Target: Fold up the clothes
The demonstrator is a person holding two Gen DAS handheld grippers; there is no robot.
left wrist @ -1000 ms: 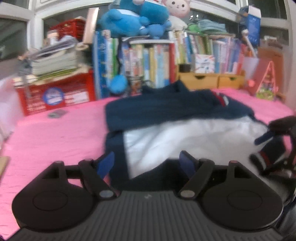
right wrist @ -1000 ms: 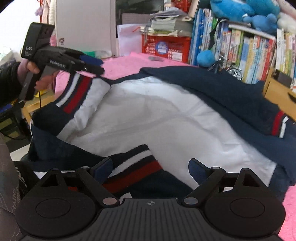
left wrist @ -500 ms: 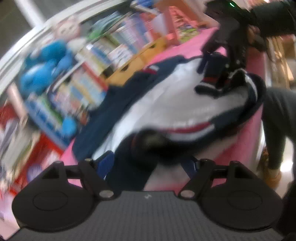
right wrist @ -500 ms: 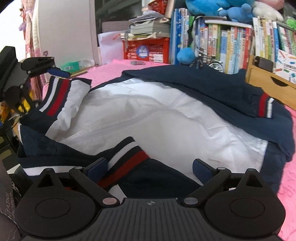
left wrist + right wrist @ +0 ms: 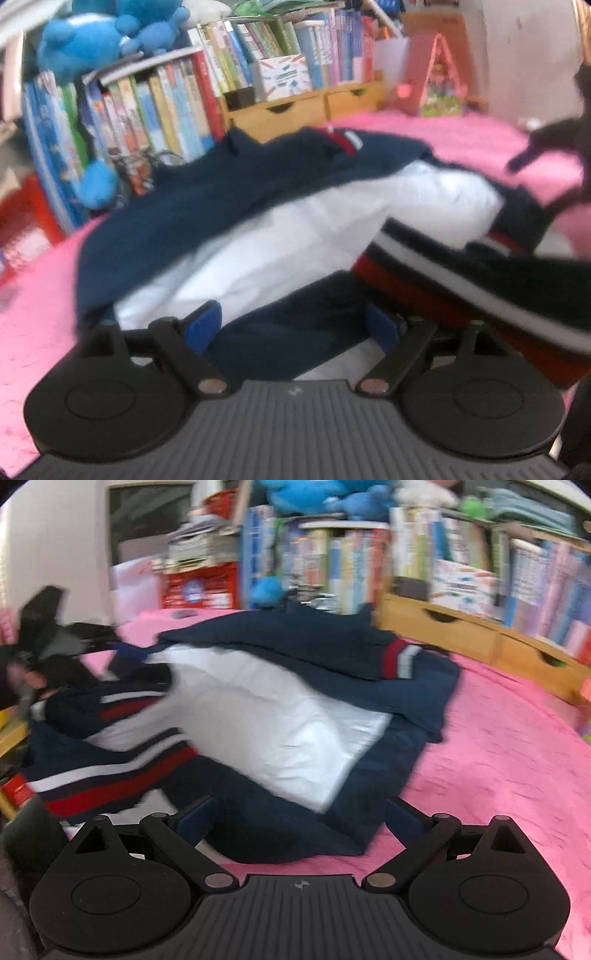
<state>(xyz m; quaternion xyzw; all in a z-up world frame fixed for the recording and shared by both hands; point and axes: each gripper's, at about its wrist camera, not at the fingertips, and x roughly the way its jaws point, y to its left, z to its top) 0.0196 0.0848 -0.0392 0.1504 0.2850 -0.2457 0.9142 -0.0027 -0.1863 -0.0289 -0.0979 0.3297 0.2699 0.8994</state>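
A navy jacket with white lining (image 5: pixel 303 236) lies spread on the pink bedcover (image 5: pixel 461 140). Its red-white striped hem (image 5: pixel 443 273) is bunched at the right in the left wrist view. My left gripper (image 5: pixel 293 326) is open, and a navy fold of the jacket lies between its fingers. In the right wrist view the jacket (image 5: pixel 266 716) fills the middle, with a striped cuff (image 5: pixel 400 661) folded on top. My right gripper (image 5: pixel 301 819) is open over the jacket's near navy edge. The left gripper (image 5: pixel 74 642) shows at the jacket's far left edge.
Bookshelves with many books (image 5: pixel 369 561), blue plush toys (image 5: pixel 88 40), wooden drawers (image 5: pixel 461 631) and a red crate (image 5: pixel 199 587) stand behind the bed. Bare pink cover (image 5: pixel 498 760) spreads to the right of the jacket. The right gripper (image 5: pixel 546 147) shows dark at the far right.
The left view has swung back level and dropped low onto the jacket's near edge. My right gripper has shifted right toward the jacket's near corner. The striped hem has moved.
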